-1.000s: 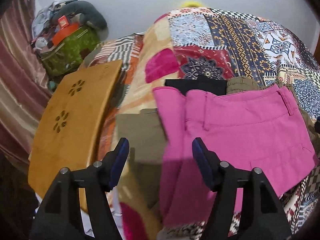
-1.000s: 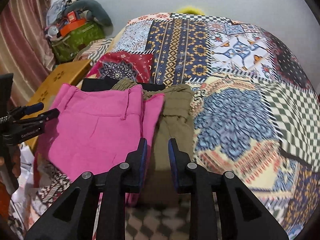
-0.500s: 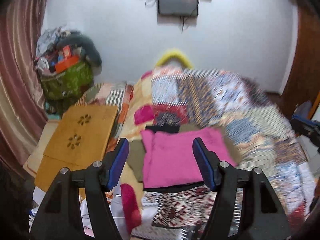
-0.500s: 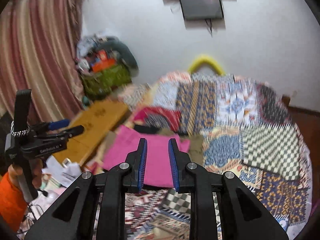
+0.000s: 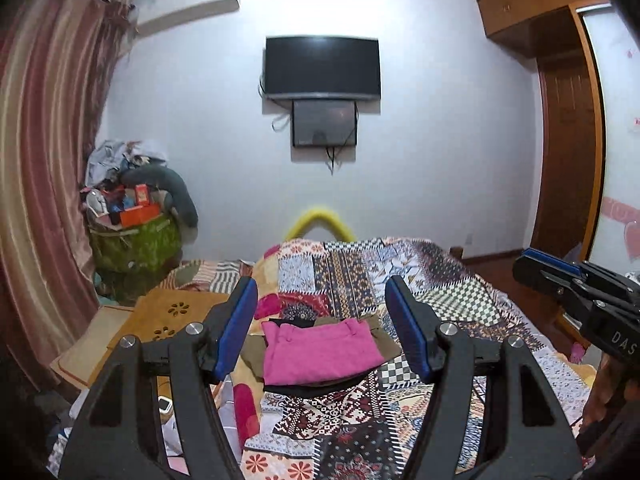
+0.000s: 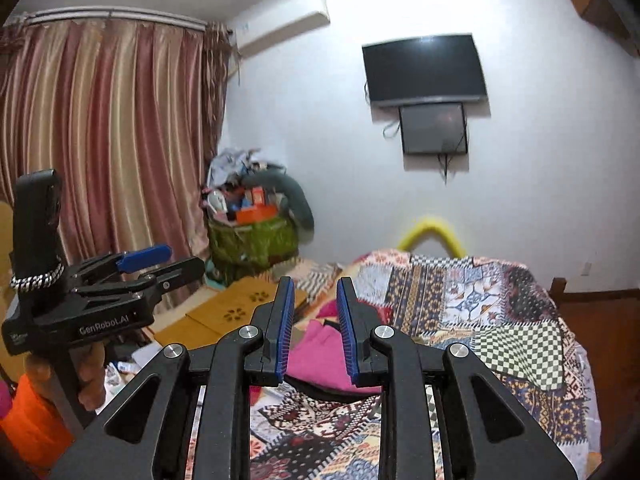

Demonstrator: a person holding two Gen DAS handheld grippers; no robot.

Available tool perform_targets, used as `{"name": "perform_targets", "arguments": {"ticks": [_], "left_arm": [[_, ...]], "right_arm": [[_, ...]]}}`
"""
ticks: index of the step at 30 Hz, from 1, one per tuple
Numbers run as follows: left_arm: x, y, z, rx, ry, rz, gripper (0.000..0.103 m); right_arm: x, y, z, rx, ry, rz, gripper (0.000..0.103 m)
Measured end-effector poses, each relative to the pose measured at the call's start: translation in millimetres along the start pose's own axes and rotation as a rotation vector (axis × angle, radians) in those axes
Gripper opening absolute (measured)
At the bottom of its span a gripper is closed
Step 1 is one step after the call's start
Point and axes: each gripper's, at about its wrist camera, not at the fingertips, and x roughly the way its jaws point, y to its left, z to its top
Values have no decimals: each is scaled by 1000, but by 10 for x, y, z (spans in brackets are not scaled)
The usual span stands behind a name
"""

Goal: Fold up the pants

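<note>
Right wrist view: "GenRobot.AI" marks the left gripper (image 6: 160,262), jaws spread and empty; right gripper (image 6: 316,320) jaws narrowly apart.

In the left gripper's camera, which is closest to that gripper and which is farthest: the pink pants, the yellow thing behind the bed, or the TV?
1. Pink pants: folded on the bed, just ahead of the left gripper.
2. Yellow thing: past the bed's far end.
3. TV: high on the far wall.

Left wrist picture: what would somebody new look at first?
Probably the folded pink pants, bright on top of a small clothes pile on the patchwork bedspread, framed between the fingers of the open left hand-held gripper. Next, the black TV on the white wall above, and the striped curtain at left.
</note>
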Motion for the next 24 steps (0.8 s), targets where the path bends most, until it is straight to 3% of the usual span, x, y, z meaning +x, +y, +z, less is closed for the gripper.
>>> {"name": "perform_targets", "arguments": {"ticks": [3, 5, 9, 11, 12, 17, 24], "left_arm": [[-258, -57, -51, -1, -32, 6, 76], [-412, -85, -94, -10, -44, 2, 84], [-572, -75, -150, -34, -48, 12, 93], [-634, -69, -174, -41, -56, 15, 100], [-660, -72, -187, -39, -60, 22, 103], [-750, -103, -250, -38, -53, 28, 103], [-797, -94, -285, -41, -52, 23, 103]], "right_arm": [[-221, 81, -51, 10, -27, -11, 29], [-340, 115, -80, 7, -47, -30, 50], [-460, 152, -126, 1, -57, -63, 63], [-469, 145, -136, 9, -54, -70, 78], [-479, 147, -146, 13, -59, -79, 80], [-532, 184, -182, 22, -71, -107, 102], [-601, 220, -200, 19, -77, -128, 103]]}}
